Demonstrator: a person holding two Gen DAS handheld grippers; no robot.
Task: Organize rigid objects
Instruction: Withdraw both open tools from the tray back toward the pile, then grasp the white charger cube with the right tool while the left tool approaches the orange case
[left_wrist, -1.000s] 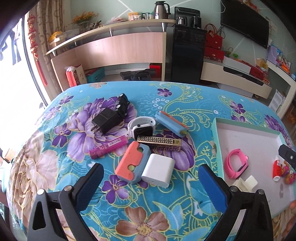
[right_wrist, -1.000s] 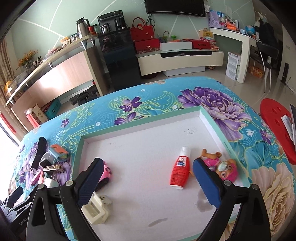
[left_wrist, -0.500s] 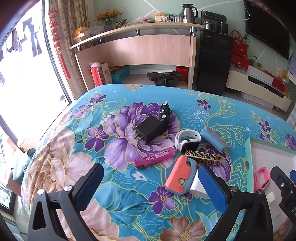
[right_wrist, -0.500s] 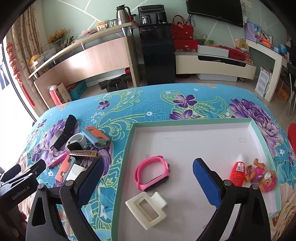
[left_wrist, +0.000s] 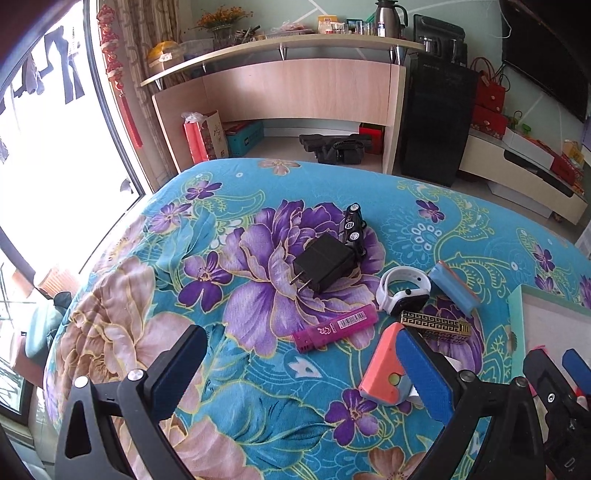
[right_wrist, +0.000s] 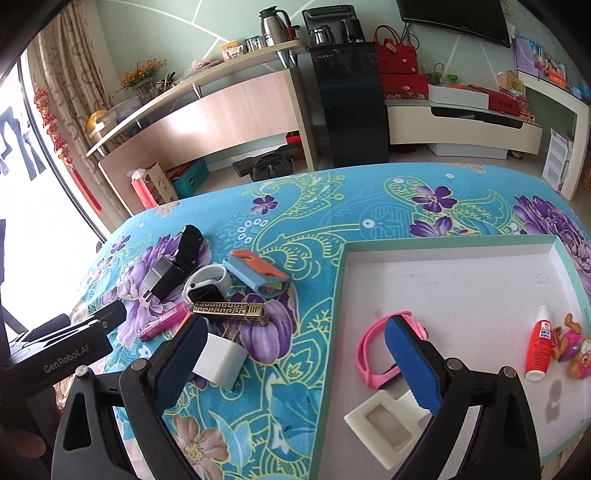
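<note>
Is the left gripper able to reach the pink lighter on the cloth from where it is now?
Probably yes. The left gripper is open and empty, and the pink lighter lies just ahead between its fingers' lines, flat on the cloth with nothing on top. Only the coral case sits close by.

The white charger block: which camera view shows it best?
The right wrist view. There the white charger block lies in full sight on the cloth, just beside the right gripper's finger. In the left wrist view, the left gripper's finger hides nearly all of it.
</note>
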